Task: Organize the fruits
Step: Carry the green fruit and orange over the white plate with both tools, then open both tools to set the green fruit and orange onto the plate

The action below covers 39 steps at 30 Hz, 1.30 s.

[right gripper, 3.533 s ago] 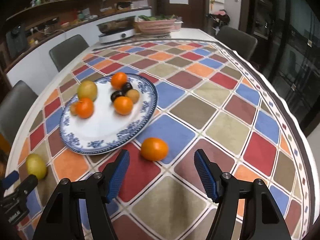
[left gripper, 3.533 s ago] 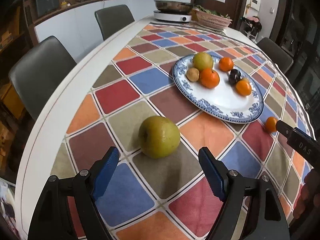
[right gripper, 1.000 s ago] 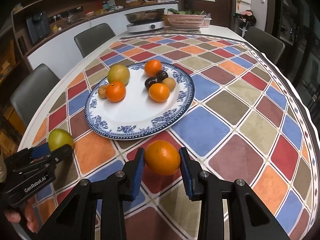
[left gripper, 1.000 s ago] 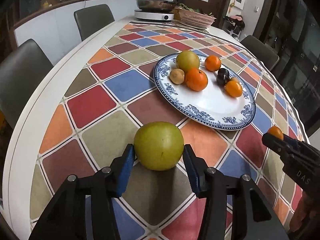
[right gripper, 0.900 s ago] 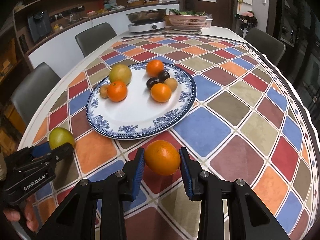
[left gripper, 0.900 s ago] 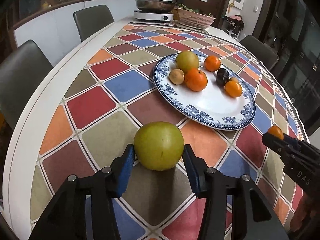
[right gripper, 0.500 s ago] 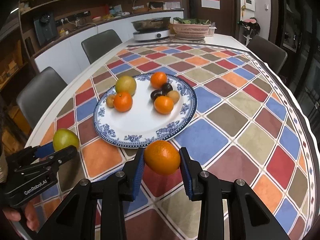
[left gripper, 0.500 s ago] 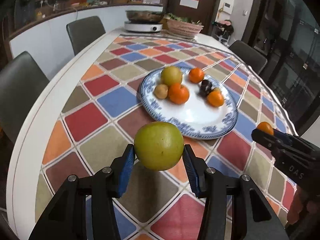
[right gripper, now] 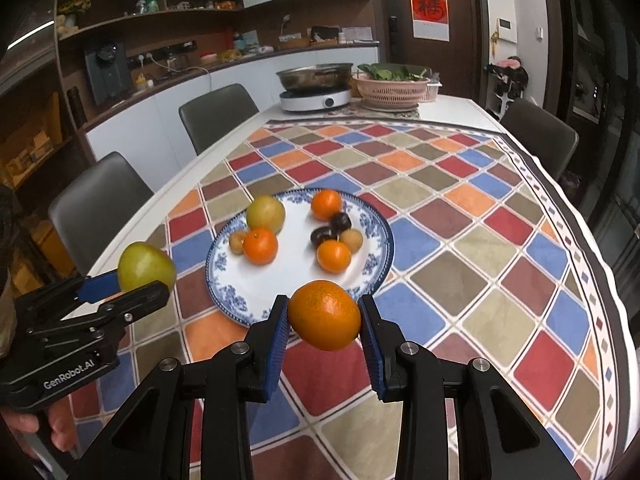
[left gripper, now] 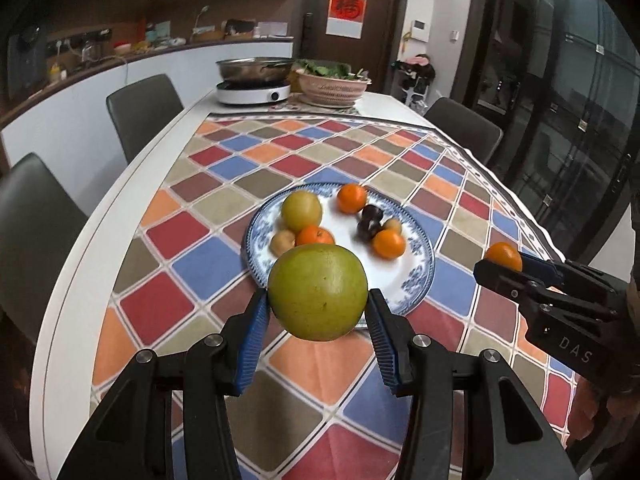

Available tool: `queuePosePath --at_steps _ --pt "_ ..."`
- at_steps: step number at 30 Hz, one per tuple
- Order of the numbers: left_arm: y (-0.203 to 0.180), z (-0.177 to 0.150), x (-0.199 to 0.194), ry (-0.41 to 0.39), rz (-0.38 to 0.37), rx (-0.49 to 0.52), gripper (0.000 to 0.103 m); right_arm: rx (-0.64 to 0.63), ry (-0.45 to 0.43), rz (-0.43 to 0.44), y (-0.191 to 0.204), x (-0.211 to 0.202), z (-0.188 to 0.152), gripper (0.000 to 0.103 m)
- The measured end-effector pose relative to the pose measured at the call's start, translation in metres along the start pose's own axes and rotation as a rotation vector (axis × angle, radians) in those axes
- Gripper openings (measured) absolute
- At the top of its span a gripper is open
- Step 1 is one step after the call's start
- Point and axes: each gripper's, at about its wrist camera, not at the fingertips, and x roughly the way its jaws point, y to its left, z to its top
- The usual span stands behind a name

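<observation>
a large green pear (left gripper: 317, 291) is being clamped between the blue pads of the left gripper (left gripper: 317, 312), held in the air above the checked tablecloth (left gripper: 208, 248). an orange (right gripper: 324, 314) is being gripped the same way by the right gripper (right gripper: 323, 330). beyond both, more fruit is being carried on the blue-rimmed plate (right gripper: 376, 264).

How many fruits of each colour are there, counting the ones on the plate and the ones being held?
Orange: 4, three on the plate and the orange in the right tool
Yellow-green: 2, one on the plate, the green fruit in the left tool
Dark purple: 2
Small tan: 2
Total: 10
</observation>
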Motion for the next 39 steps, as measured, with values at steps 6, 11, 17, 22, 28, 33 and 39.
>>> queuePosePath --at_steps 6,11,17,22,28,33,39 --pt "-0.005 0.016 0.009 -0.008 -0.025 0.033 0.048 -0.021 -0.017 0.006 -0.003 0.002 0.012 0.035" --pt "-0.008 0.031 0.022 -0.007 -0.037 0.065 0.048 -0.037 -0.014 0.015 -0.005 0.012 0.021 0.035" --pt "-0.009 0.044 0.045 0.016 -0.067 0.083 0.048 -0.028 0.006 0.027 -0.008 0.031 0.027 0.035" --pt "-0.009 0.050 0.064 0.035 -0.079 0.101 0.048 -0.018 0.029 0.039 -0.009 0.049 0.028 0.035" --pt "-0.007 0.056 0.087 0.057 -0.100 0.135 0.048 -0.014 0.065 0.047 -0.010 0.070 0.027 0.035" --pt "-0.011 0.062 0.104 0.080 -0.113 0.174 0.048 -0.009 0.101 0.053 -0.012 0.086 0.021 0.035" --pt "-0.014 0.067 0.123 0.121 -0.123 0.195 0.048 -0.001 0.140 0.071 -0.015 0.103 0.017 0.035"
